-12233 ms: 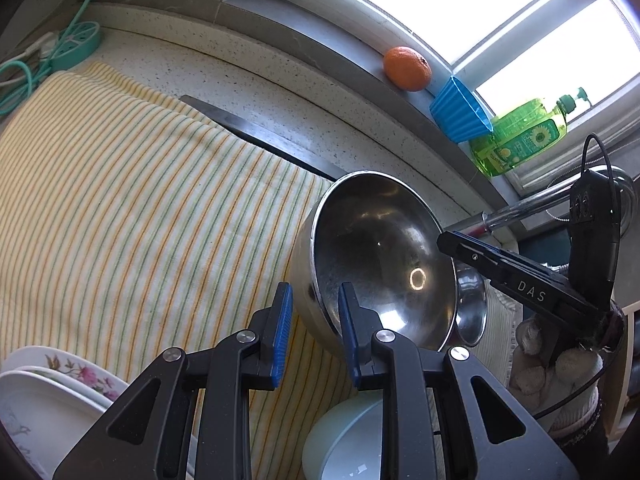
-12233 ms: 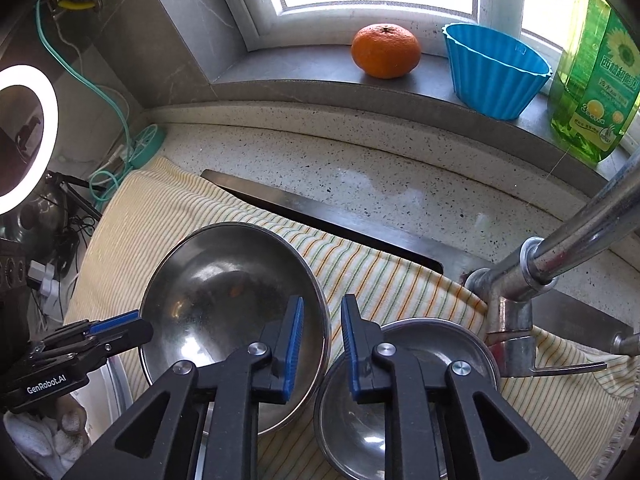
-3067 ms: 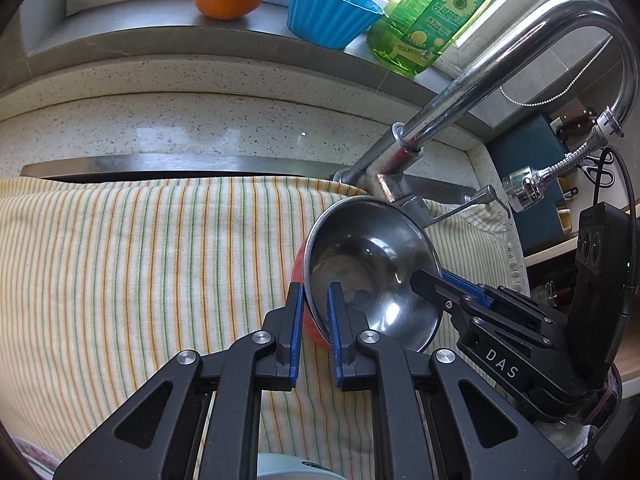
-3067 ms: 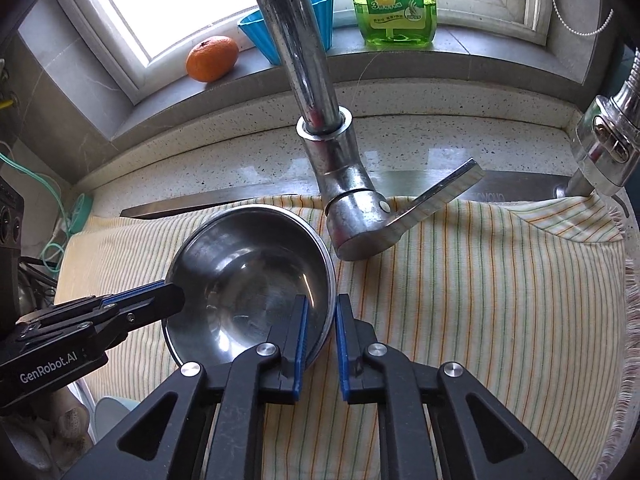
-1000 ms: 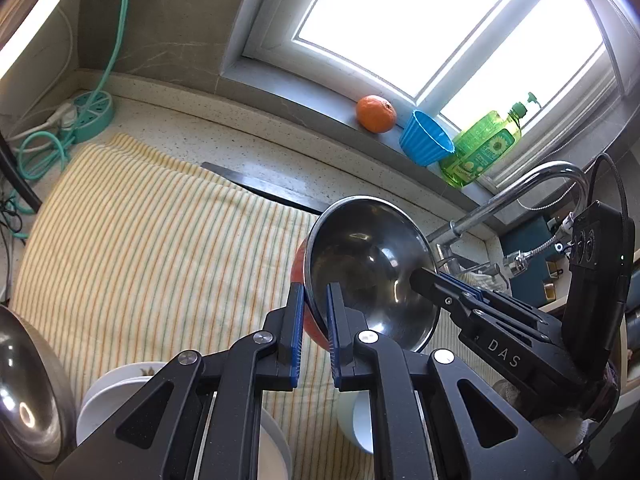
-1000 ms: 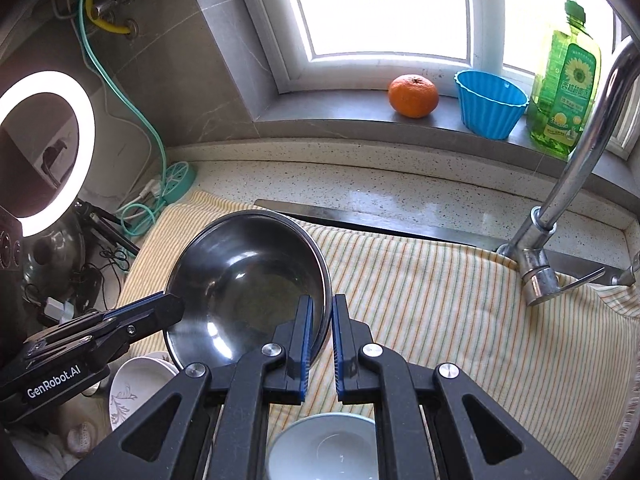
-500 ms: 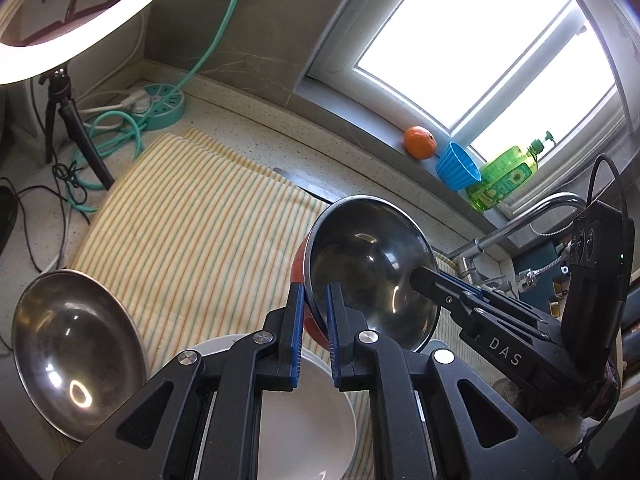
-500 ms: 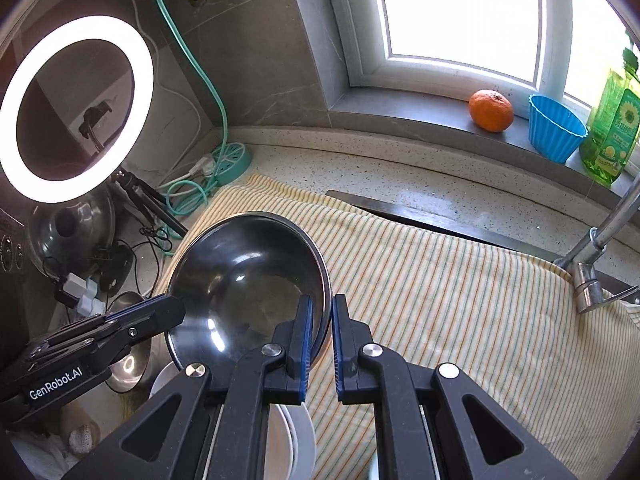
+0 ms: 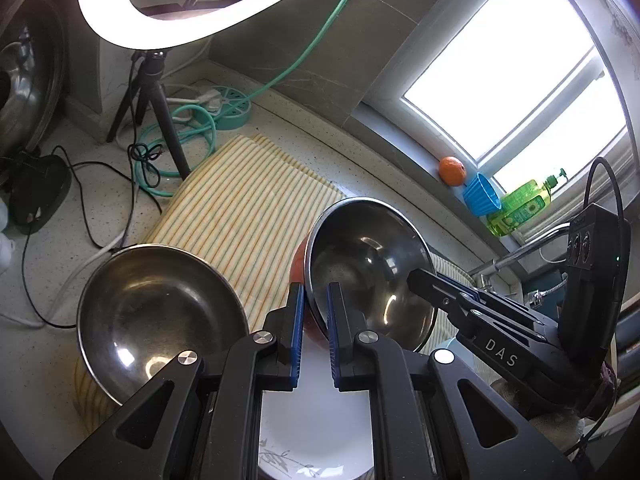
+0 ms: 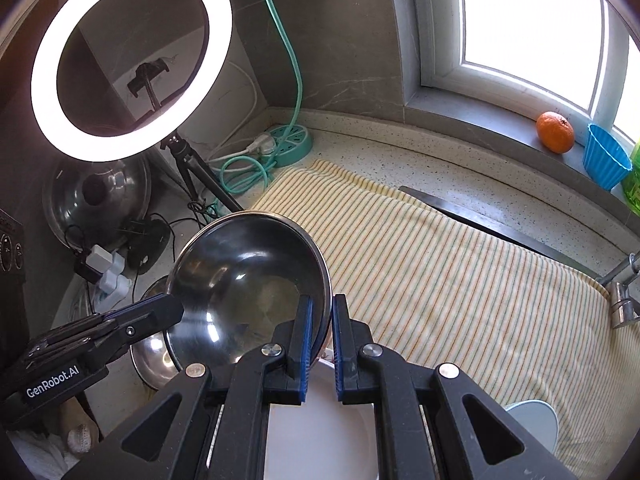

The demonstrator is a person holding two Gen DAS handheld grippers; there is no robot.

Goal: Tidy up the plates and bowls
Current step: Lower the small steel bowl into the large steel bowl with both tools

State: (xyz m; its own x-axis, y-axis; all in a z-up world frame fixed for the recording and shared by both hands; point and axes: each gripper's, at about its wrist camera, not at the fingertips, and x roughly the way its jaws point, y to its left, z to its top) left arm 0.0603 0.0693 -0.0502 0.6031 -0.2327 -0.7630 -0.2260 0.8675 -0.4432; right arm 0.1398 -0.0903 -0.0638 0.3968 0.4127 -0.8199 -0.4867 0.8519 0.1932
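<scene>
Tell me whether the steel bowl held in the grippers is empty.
Empty: the held steel bowl shows only bare, shiny metal inside in both wrist views.

A small round steel bowl with a red outer wall (image 9: 368,264) hangs tilted in the air, its rim pinched on two opposite sides. Below it a white plate with a grey floral print (image 9: 316,432) lies flat. A larger shiny steel bowl (image 9: 156,312) sits upright at the striped cloth's left edge.
</scene>
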